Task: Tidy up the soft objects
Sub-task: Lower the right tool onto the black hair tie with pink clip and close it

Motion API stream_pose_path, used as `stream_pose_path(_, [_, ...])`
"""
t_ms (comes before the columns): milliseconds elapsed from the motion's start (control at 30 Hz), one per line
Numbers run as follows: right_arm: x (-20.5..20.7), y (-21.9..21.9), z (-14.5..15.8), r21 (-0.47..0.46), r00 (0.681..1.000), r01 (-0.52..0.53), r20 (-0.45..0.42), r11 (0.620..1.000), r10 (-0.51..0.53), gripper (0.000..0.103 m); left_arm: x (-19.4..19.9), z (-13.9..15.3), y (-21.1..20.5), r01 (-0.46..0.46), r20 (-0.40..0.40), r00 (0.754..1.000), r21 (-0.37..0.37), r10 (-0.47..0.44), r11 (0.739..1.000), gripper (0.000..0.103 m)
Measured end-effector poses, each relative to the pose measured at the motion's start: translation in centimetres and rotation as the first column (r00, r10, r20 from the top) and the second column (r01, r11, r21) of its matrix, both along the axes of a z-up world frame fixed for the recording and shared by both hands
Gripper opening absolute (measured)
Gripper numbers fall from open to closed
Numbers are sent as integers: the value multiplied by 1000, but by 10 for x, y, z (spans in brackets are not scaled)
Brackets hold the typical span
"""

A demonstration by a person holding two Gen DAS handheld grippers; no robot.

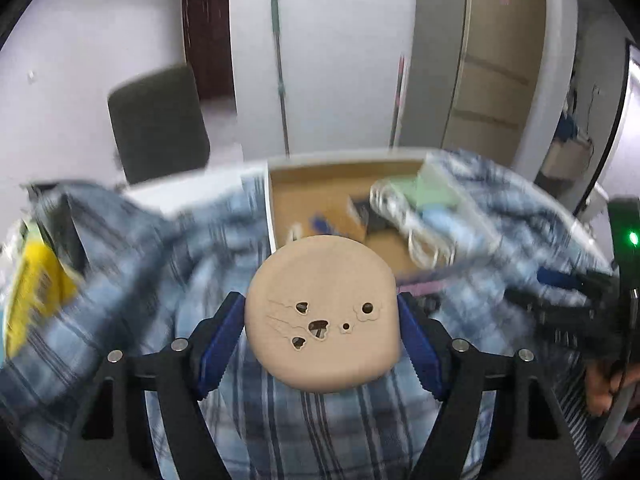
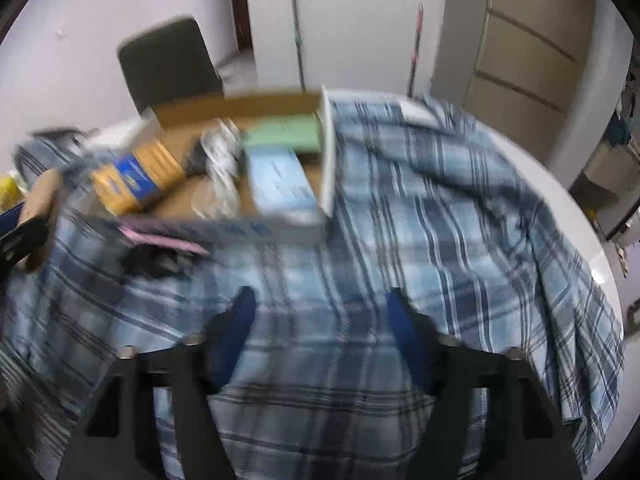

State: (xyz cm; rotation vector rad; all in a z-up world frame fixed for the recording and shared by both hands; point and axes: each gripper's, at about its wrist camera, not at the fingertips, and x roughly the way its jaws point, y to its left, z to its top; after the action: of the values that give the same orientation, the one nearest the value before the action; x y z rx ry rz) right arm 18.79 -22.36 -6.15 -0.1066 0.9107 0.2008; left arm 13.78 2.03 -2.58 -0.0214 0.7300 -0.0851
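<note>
My left gripper (image 1: 322,312) is shut on a round beige soft pad (image 1: 324,308) with small dark cut-outs, held above a blue plaid cloth (image 1: 132,264). The pad and left gripper also show at the left edge of the right wrist view (image 2: 38,216). My right gripper (image 2: 322,308) is open and empty, just above the plaid cloth (image 2: 440,220) that covers the round white table (image 2: 568,200). An open cardboard box (image 1: 320,196) stands beyond the pad; in the right wrist view the box (image 2: 326,152) holds a yellow-blue packet (image 2: 136,178), a light blue box (image 2: 280,180) and a green box (image 2: 284,132).
A dark chair (image 1: 158,124) stands behind the table. A yellow item (image 1: 32,284) lies at the left. A pink strip (image 2: 160,238) and a dark object (image 2: 152,260) lie on the cloth before the box. A mop pole (image 1: 280,76) leans on the wall.
</note>
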Motion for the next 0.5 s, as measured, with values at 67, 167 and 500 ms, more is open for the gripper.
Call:
stream_pose_path(67, [-4, 16, 15, 19, 999, -35, 23, 999, 34, 69, 1, 13, 3, 6, 61, 998, -20, -5, 1000, 78])
stream_pose_path(167, [-3, 42, 25, 62, 997, -76, 12, 995, 75, 77, 0, 23, 6, -10, 153, 988, -18, 12, 1000, 78])
stream_pose_path(500, [20, 112, -21, 69, 989, -112, -92, 991, 118, 90, 1, -5, 32, -71, 193, 978, -72, 83, 995, 78])
